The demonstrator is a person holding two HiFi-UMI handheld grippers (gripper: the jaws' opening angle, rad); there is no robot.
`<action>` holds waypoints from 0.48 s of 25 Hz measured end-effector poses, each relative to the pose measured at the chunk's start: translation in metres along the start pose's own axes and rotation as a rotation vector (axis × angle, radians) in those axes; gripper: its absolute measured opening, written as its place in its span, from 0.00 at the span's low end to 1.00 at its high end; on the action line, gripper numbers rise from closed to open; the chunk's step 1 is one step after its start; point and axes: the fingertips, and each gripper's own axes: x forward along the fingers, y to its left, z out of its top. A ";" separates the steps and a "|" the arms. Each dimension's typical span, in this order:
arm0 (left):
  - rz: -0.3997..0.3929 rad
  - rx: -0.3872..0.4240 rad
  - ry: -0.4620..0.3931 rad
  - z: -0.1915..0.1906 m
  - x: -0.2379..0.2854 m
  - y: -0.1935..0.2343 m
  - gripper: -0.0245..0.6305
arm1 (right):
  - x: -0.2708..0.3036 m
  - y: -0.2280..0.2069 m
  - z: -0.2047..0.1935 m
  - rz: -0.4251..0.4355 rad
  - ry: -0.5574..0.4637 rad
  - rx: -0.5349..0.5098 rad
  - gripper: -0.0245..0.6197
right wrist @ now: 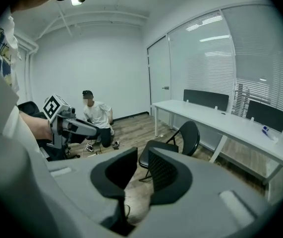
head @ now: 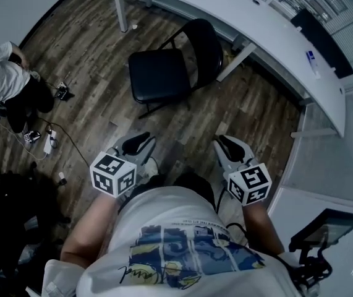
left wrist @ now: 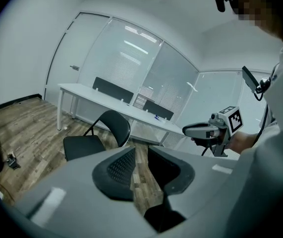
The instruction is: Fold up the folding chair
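Note:
A black folding chair (head: 159, 74) stands unfolded on the wood floor, its seat toward me and its backrest (head: 204, 42) toward the white desk. It also appears in the left gripper view as the chair (left wrist: 84, 145) and in the right gripper view as the chair (right wrist: 181, 139). My left gripper (head: 136, 142) and right gripper (head: 229, 146) are held side by side in front of my body, well short of the chair. Each points toward it. The left gripper (left wrist: 141, 157) and the right gripper (right wrist: 142, 165) both show a narrow gap between the jaws with only floor behind it.
A long curved white desk (head: 244, 17) runs behind the chair, with a leg (head: 235, 62) close to the backrest. A person (head: 6, 82) crouches at the far left beside cables and a power strip (head: 49, 138). Dark gear lies at the lower left; a small monitor (head: 324, 226) sits at the lower right.

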 end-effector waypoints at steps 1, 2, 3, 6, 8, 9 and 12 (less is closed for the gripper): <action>0.004 -0.001 -0.002 0.004 -0.001 0.008 0.17 | 0.006 -0.001 0.007 -0.004 -0.003 0.001 0.12; 0.008 -0.005 -0.004 0.007 -0.001 0.016 0.17 | 0.011 -0.001 0.012 -0.007 -0.004 0.002 0.12; 0.011 -0.011 -0.006 0.008 -0.002 0.021 0.18 | 0.015 -0.001 0.016 -0.009 -0.003 0.001 0.12; 0.018 -0.030 -0.016 0.009 -0.003 0.035 0.18 | 0.026 -0.003 0.022 -0.012 0.007 -0.006 0.12; 0.023 -0.041 -0.021 0.012 -0.005 0.043 0.19 | 0.031 -0.006 0.027 -0.022 0.011 -0.003 0.12; 0.025 -0.049 -0.022 0.013 -0.006 0.047 0.19 | 0.034 -0.008 0.030 -0.027 0.013 -0.002 0.12; 0.039 -0.073 -0.017 0.014 0.000 0.060 0.20 | 0.051 -0.025 0.037 -0.032 0.023 0.001 0.13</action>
